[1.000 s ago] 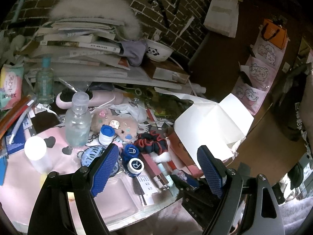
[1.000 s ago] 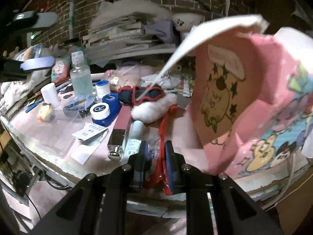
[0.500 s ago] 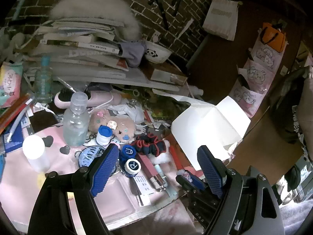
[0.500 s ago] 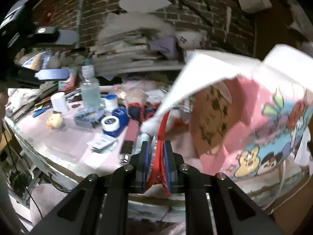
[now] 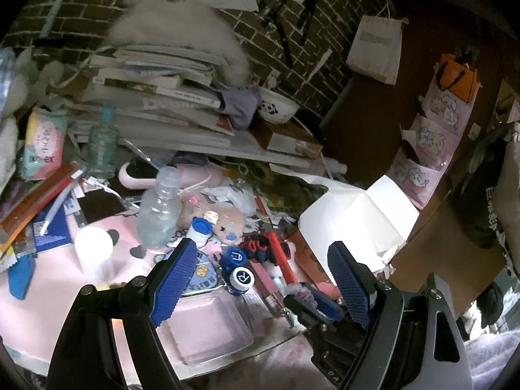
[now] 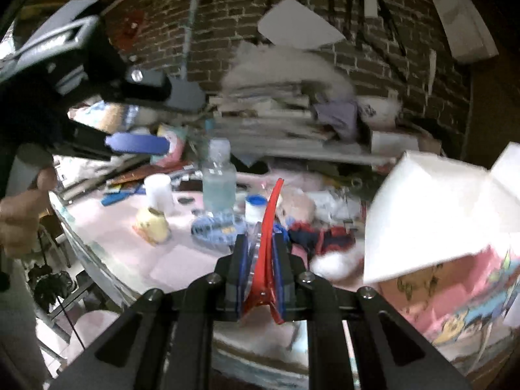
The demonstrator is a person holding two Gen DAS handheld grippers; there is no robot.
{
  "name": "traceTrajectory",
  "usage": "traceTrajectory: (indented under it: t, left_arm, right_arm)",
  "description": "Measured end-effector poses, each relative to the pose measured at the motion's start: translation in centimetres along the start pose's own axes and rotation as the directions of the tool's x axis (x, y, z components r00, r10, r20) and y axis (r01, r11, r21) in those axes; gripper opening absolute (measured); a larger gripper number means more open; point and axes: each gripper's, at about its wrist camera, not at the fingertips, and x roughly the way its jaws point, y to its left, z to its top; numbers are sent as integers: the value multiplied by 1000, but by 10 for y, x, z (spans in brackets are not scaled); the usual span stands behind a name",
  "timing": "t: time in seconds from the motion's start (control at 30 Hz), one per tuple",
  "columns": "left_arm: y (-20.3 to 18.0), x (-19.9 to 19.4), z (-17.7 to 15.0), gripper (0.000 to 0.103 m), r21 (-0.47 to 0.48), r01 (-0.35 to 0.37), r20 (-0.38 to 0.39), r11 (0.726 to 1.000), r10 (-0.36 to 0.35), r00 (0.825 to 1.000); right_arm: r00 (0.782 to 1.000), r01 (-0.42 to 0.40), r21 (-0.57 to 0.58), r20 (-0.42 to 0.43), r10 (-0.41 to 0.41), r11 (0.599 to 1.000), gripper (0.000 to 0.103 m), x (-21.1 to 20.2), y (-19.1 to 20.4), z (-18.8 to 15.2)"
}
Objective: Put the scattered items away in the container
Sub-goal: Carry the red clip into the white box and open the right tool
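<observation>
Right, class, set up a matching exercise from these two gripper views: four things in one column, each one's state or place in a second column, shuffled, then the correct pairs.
Things
1. right gripper
2. left gripper
3. panda bowl
4. clear bottle

States or places
A. open, holding nothing
B. upright on the pink table mat
C. shut on the red hair clip
D. up beside the stacked books

Pairs: 1-C, 2-A, 3-D, 4-B
</observation>
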Motion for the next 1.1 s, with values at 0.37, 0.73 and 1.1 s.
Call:
traceTrajectory:
  t: [0.37,0.73,1.1]
  left_arm:
    - [1,3,-1,81,-2,-1,-11,1000,1,1000]
    - [-6,17,-2,81,-5,22,-38,1000,-22,999]
    - [-3,13,-1,81,-17,2,-39,1000,-2,999]
  right_arm:
    - [999,34,-6,-5,-34,999,12,-31,-68,66]
    - [870,73,94,-493,-17,993,11,7,-194,69]
    - [675,17,125,-733,81,992,11,45,-217,49]
